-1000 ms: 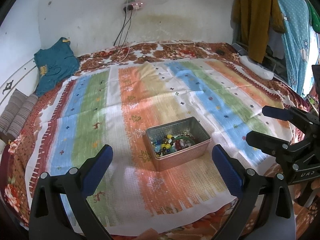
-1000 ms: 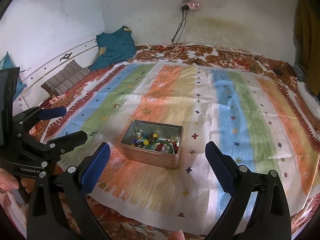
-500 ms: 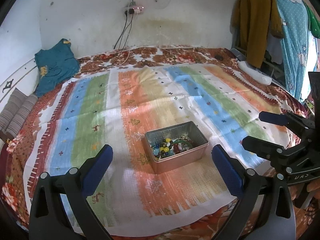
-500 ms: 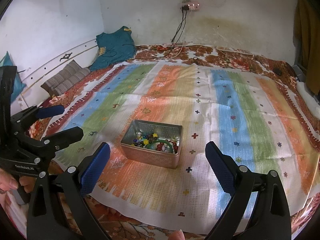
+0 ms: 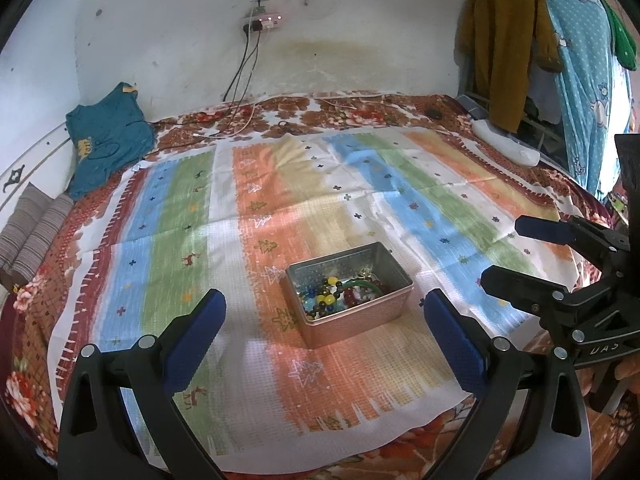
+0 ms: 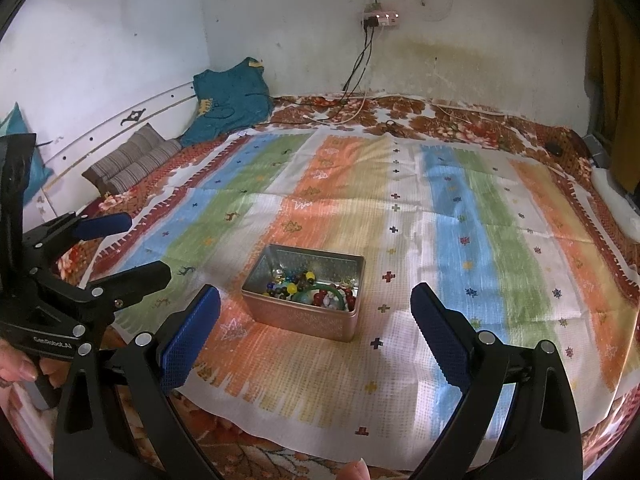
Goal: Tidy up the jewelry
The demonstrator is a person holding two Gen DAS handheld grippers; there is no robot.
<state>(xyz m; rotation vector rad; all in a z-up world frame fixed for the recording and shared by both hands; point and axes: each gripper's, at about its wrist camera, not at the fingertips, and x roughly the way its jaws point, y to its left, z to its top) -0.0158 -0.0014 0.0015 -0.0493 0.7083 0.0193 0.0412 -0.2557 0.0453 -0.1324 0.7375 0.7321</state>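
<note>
Metal, thin-walled and shiny, the tin (image 5: 348, 294) sits on the striped cloth (image 5: 248, 208) spread over the bed, between and a little ahead of both grippers. Inside lies the jewelry (image 5: 340, 296): a heap of round beads in yellow, red, blue and dark tones, with a green bangle (image 6: 330, 290) arching over them (whether the beads are strung or loose is too small to tell). The left gripper (image 5: 322, 330) hangs spread wide over the near cloth, holding nothing; the right gripper (image 6: 316, 330) is spread wide as well, also holding nothing.

My judgement on handling: the beads are hard, smooth and light, likely to roll or slip from flat pads, and a strand would drape and tangle with its neighbours. The bangle is stiff and offers the surest hold, pinched across its raised arc. The tin looks light and may slide on the cloth when its contents are tugged, so steadying one wall with the other gripper seems wise.
</note>
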